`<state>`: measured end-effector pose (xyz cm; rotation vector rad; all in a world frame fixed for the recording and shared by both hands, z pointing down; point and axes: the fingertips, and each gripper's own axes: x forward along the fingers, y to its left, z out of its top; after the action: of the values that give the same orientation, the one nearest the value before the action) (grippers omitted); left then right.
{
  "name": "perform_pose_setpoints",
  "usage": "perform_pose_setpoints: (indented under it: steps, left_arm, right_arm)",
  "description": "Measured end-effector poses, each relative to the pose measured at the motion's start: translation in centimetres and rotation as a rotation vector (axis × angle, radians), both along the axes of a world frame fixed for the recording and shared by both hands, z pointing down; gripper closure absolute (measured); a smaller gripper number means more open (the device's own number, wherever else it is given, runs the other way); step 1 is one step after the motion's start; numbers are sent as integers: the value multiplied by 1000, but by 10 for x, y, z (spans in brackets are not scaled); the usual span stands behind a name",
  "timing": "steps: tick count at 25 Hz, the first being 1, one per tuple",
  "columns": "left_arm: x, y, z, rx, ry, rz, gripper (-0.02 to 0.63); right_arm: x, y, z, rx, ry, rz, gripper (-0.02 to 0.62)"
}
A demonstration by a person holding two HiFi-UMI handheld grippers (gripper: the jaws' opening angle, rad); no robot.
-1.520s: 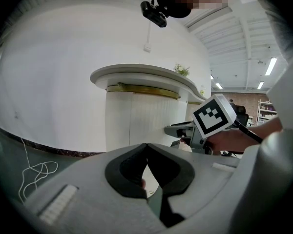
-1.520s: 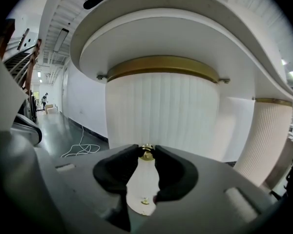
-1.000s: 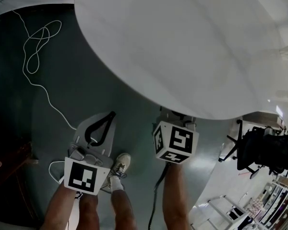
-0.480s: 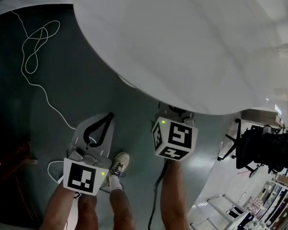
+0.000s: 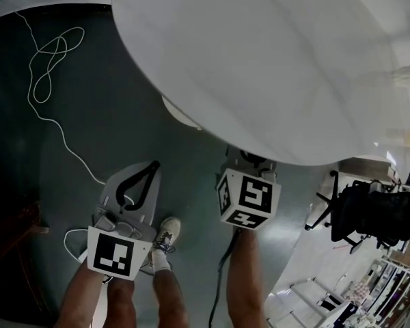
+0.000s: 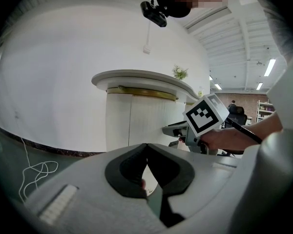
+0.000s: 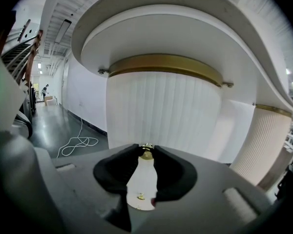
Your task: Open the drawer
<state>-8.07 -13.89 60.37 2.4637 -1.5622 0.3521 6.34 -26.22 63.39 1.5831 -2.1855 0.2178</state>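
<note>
A round white tabletop (image 5: pixel 273 60) stands on a fluted white pedestal (image 7: pixel 161 111) with a gold band (image 7: pixel 166 65) round its top. A small gold drawer knob (image 7: pixel 146 153) sticks out of the fluted front. My right gripper (image 7: pixel 146 149) is shut on that knob, its black pads pressing on both sides. In the head view only its marker cube (image 5: pixel 249 200) shows, and its tips are hidden under the tabletop. My left gripper (image 5: pixel 150 168) hangs over the floor to the left, away from the pedestal. Its jaws (image 6: pixel 145 146) are shut with nothing between them.
A white cable (image 5: pixel 48 67) lies looped on the dark floor at the left. The person's legs and a shoe (image 5: pixel 165 236) are below the grippers. A black office chair (image 5: pixel 369 217) stands at the right. The tabletop's rim overhangs the right gripper.
Both grippers stay where they were. The head view has shifted a little, and a pale curved edge under the tabletop now shows more.
</note>
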Motion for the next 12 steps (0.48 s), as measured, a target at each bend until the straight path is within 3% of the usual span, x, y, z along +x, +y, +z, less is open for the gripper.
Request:
perform_pose_setpoints:
  steps: [12]
  left_arm:
    - [-13, -1, -3, 7, 22, -10, 597]
  right_arm:
    - [0, 1, -1, 4, 14, 30, 491]
